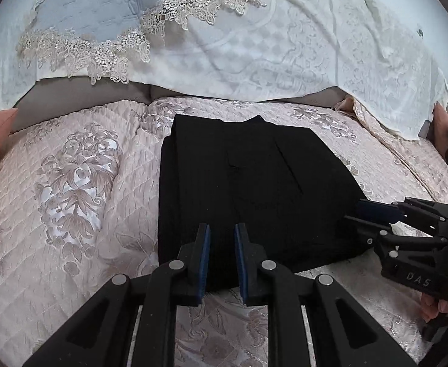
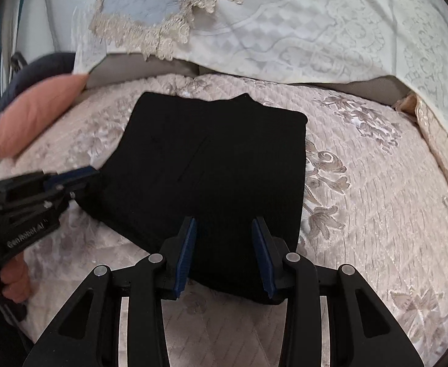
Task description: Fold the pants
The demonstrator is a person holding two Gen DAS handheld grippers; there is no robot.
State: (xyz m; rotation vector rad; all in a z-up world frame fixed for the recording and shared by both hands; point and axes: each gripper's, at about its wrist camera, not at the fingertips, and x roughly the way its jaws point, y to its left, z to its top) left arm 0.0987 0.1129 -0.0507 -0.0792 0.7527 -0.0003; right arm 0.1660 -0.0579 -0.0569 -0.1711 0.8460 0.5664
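the quilted floral bedspread [image 1: 71, 183] carries the folded black pants [image 1: 254, 189] near its middle, below the white lace-edged cover [image 1: 254, 46]. a pink cushion [image 2: 37, 113] sits left of the pants. left gripper [image 1: 222, 229] and right gripper [image 2: 224, 223] both gape empty over the pants' near edge.

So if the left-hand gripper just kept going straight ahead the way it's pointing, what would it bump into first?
Most likely the folded black pants. The left gripper is open, its tips over the near edge of the cloth on the pink quilted bedspread. Its height above the fabric is hard to judge.
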